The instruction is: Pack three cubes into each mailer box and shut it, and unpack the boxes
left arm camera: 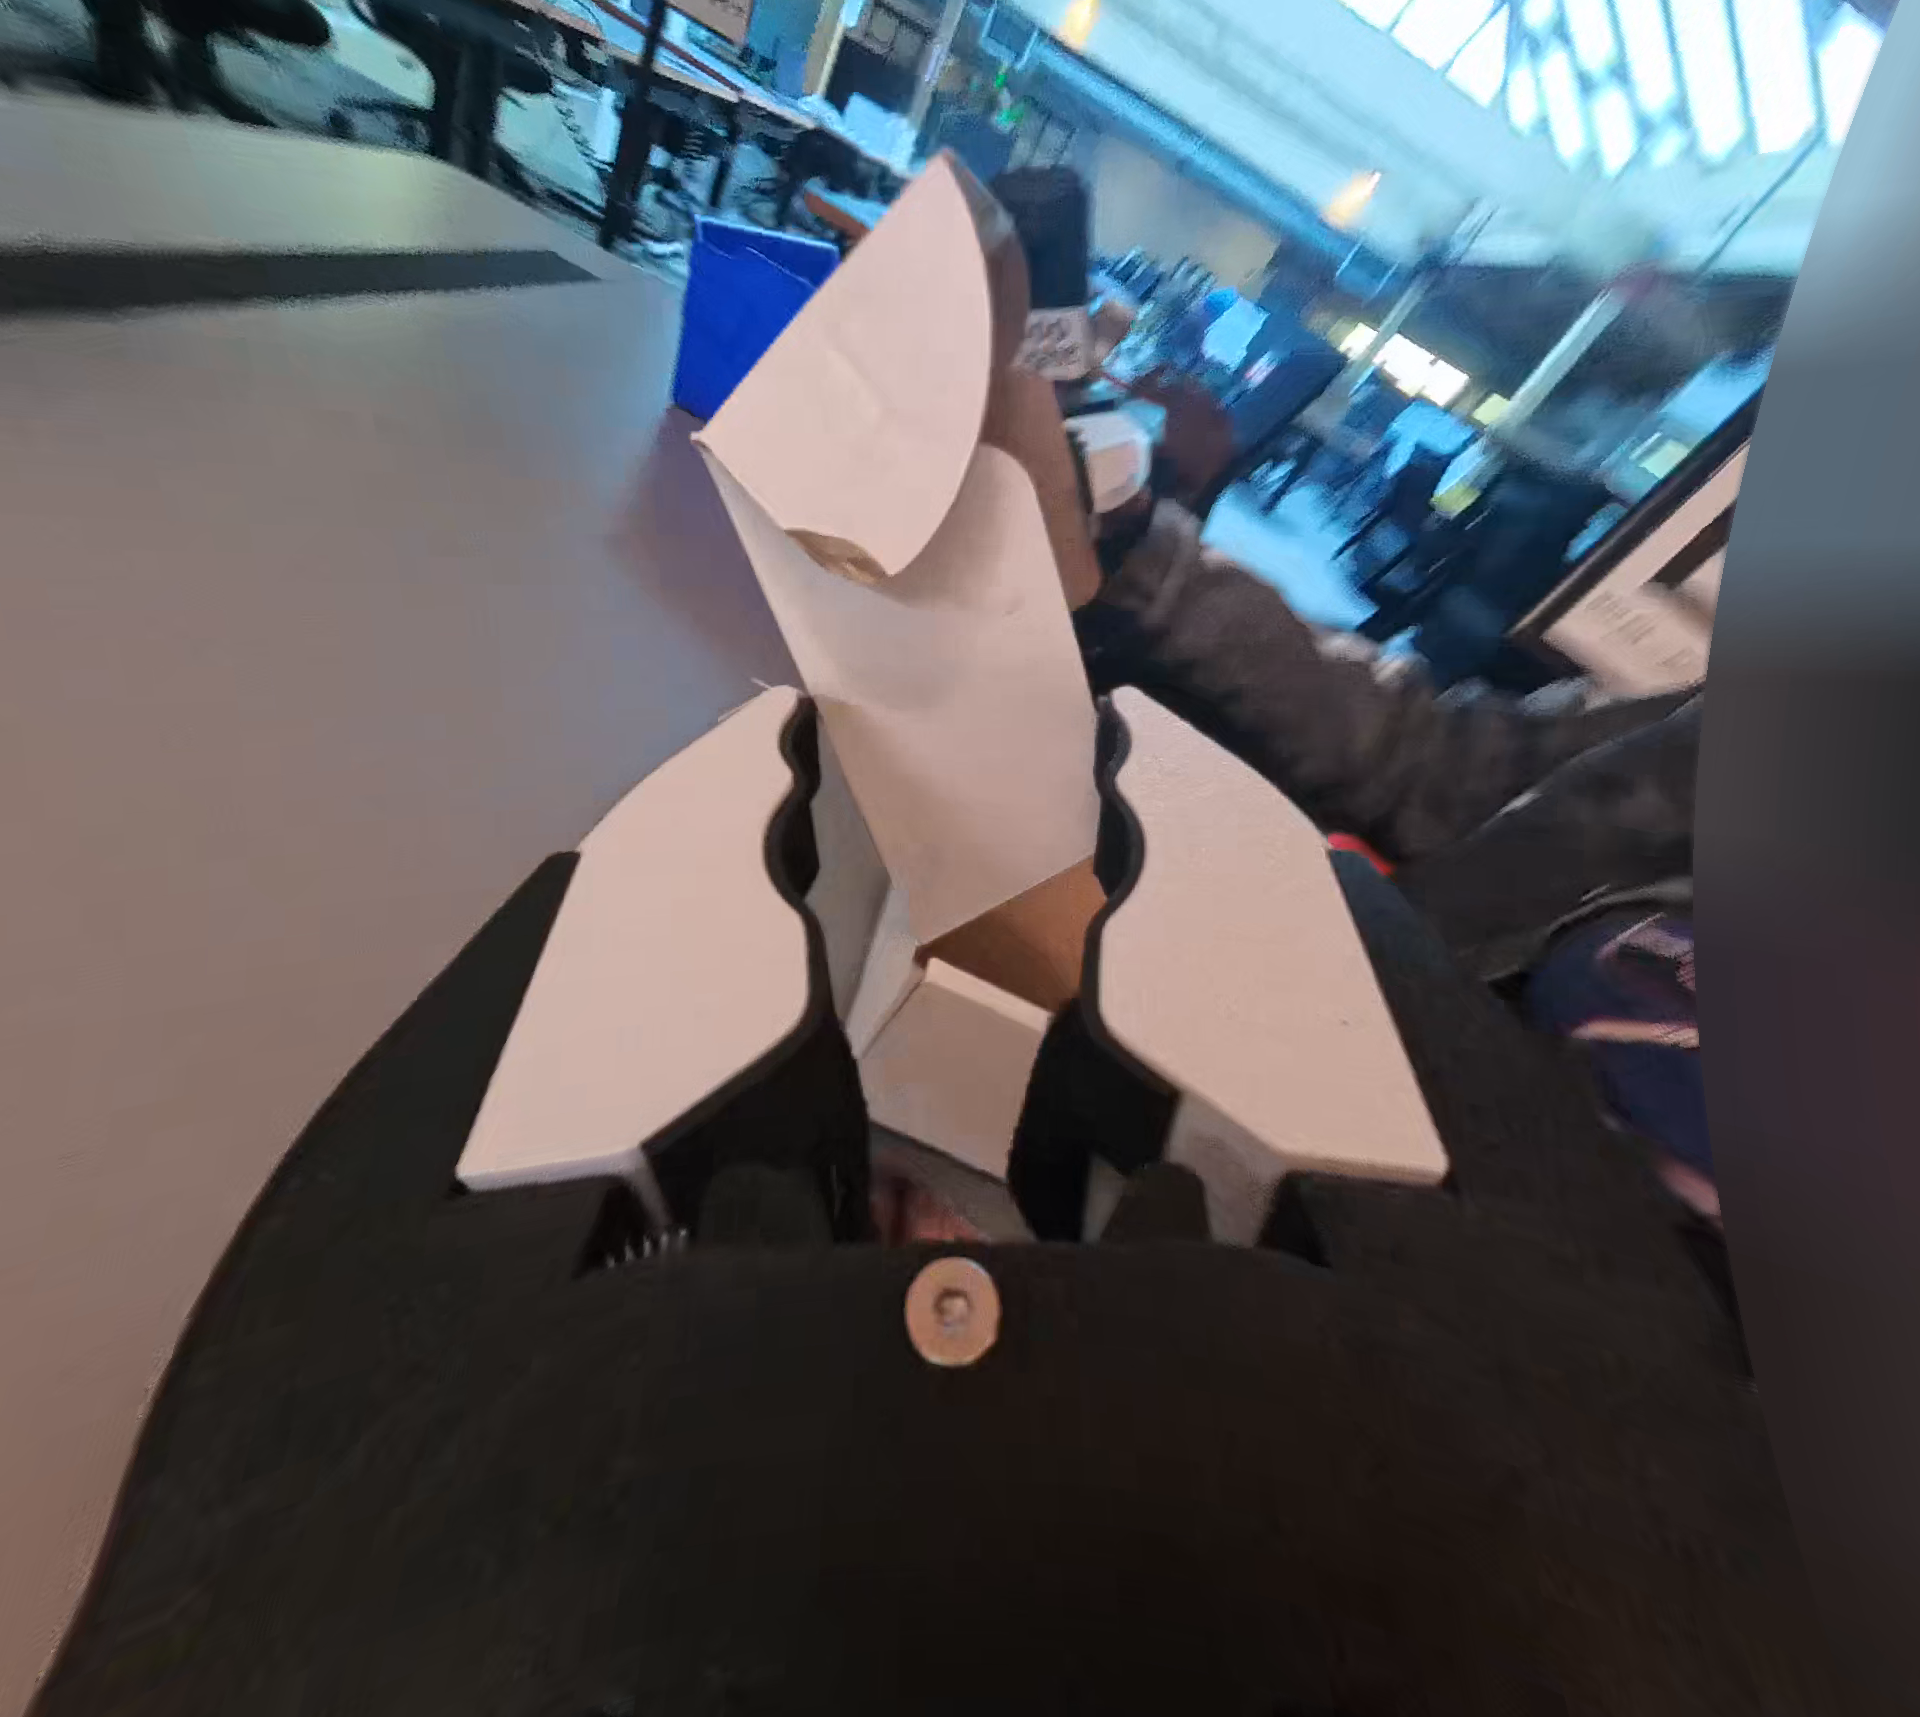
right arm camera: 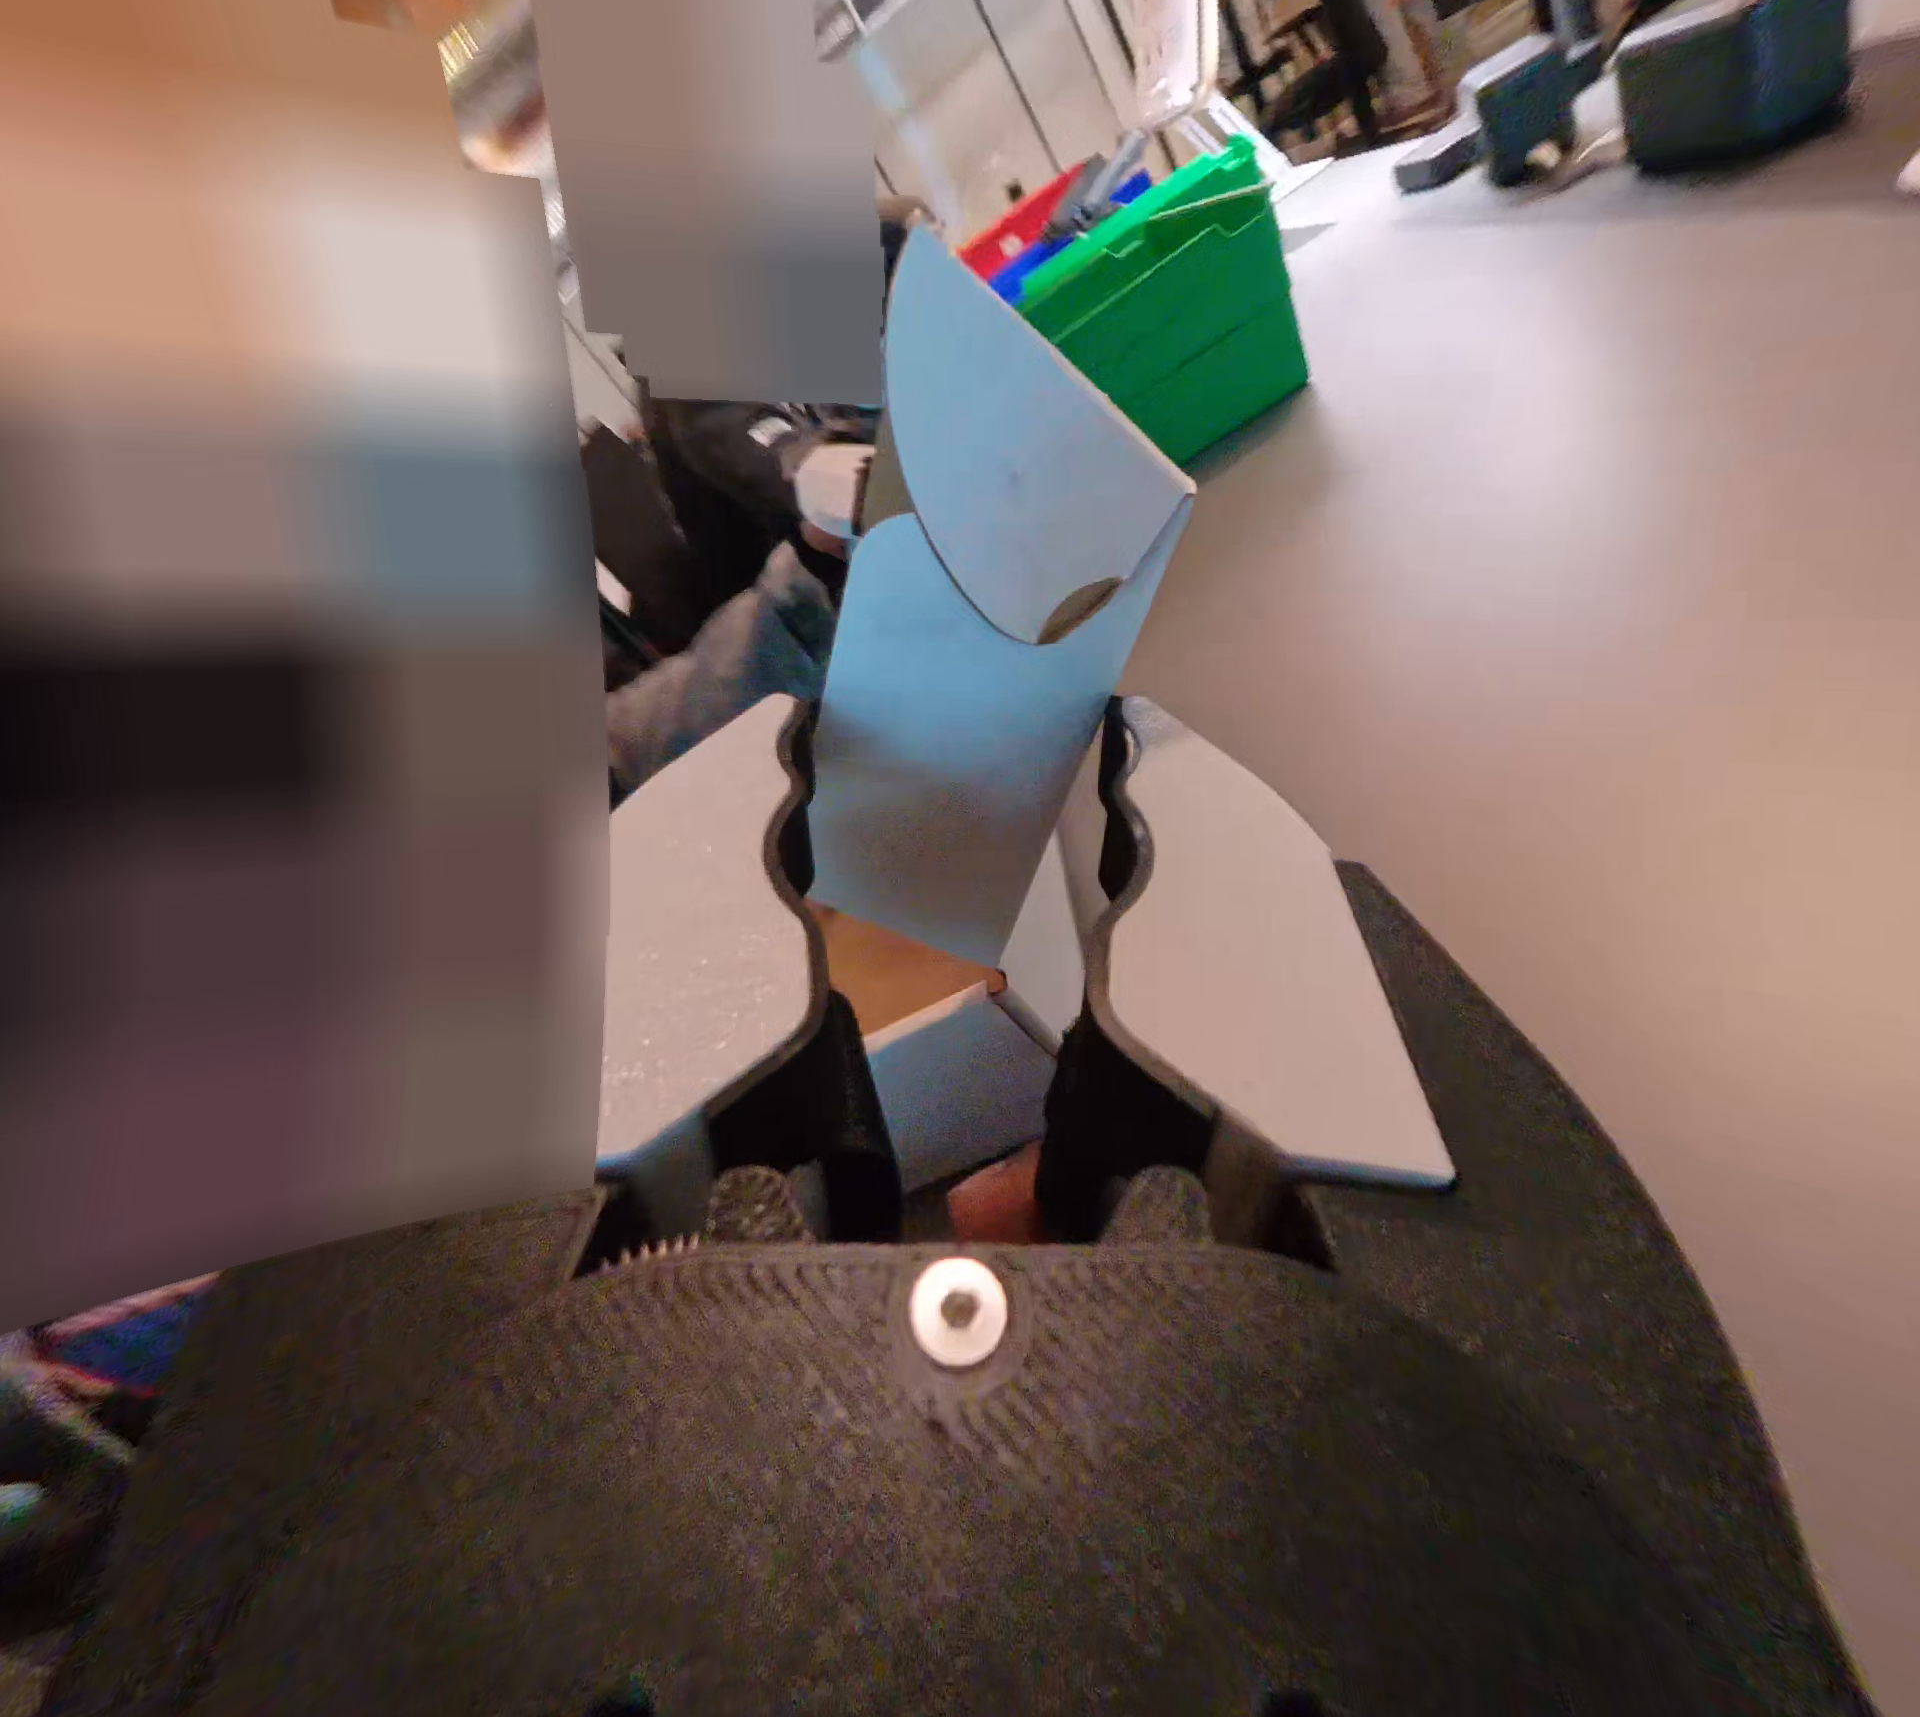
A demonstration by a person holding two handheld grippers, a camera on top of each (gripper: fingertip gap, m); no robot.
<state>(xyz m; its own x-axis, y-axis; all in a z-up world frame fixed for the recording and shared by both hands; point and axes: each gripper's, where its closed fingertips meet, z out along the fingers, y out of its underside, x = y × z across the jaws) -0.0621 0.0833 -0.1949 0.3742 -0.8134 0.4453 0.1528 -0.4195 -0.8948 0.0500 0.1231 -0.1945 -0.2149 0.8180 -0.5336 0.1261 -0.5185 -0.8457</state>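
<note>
A white mailer box with a brown inside is held up above the grey table, tilted. Its rounded flap stands open at the far end. My left gripper is shut on one end of the box. My right gripper is shut on the other end of the same box, seen from the opposite side. No cubes show in either view, and the inside of the box is mostly hidden.
A blue bin stands on the table behind the box. A green bin, with red and blue bins behind it, stands on the table in the right wrist view. A person's dark sleeve is close behind the box. Some 12 cm of space lies between my two pairs of fingers.
</note>
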